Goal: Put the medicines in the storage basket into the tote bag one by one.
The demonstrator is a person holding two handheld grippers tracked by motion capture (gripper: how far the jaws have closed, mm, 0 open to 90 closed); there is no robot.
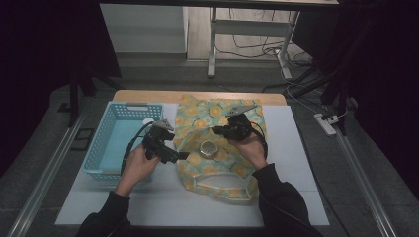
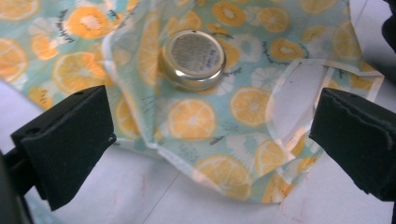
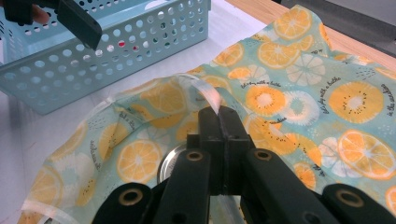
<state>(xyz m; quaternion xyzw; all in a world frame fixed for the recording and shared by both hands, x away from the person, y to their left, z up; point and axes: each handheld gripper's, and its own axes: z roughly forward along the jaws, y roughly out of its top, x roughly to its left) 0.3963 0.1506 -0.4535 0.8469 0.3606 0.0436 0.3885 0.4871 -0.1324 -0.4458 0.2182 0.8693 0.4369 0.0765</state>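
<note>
right gripper (image 3: pixel 219 122) pinching the fruit-print bag (image 3: pixel 299 88), left gripper (image 2: pixel 210 135) wide, blue basket (image 1: pixel 116 140) beside, tin (image 2: pixel 193 58) inside

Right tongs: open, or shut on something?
Shut on the bag handle: in the right gripper view the right tongs stand pressed together, the translucent strip of the orange-print bag pinched between them.

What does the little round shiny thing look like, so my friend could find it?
Look at the white table, then the orange-slice patterned bag beside the blue basket. On the bag's middle lies a small round tin. It alone is metal, with a gold rim and a grey top.
</note>
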